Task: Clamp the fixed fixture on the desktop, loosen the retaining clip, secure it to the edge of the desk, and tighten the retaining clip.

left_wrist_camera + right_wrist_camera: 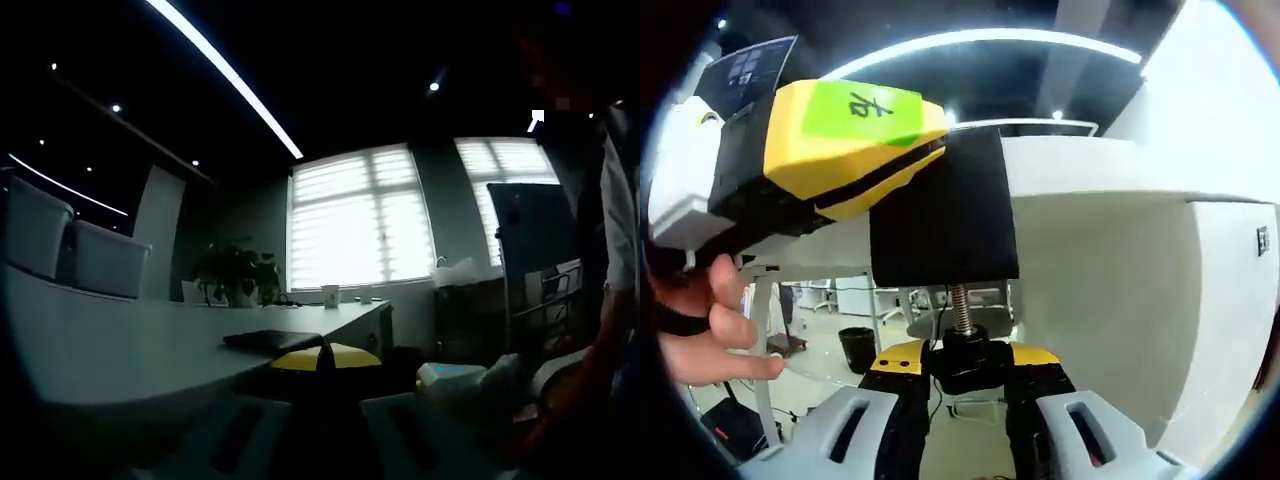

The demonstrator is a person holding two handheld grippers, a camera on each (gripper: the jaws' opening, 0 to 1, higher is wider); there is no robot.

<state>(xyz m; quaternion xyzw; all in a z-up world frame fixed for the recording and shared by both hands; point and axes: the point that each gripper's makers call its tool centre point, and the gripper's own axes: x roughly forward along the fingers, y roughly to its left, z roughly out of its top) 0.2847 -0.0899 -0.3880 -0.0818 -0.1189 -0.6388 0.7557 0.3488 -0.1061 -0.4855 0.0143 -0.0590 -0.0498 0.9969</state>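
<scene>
The black fixture (945, 215) is a clamp block sitting at the edge of the white desk (1110, 170), seen from below. Its threaded screw (960, 300) runs down to a black knob (965, 358). My right gripper (965, 372) is shut on that knob, yellow pads on either side. My left gripper (855, 140), yellow with a green label, comes in from the left and is closed on the fixture's upper part. In the left gripper view its yellow tips (322, 358) meet over a dark piece at the desk's (130, 350) edge.
A dark notebook (270, 340), a potted plant (240, 275) and a cup (330, 295) stand on the desk, with white chairs (35, 230) behind. A person (605, 260) is at the right. A hand (710, 330) holds the left gripper. A black bin (855, 350) stands on the floor.
</scene>
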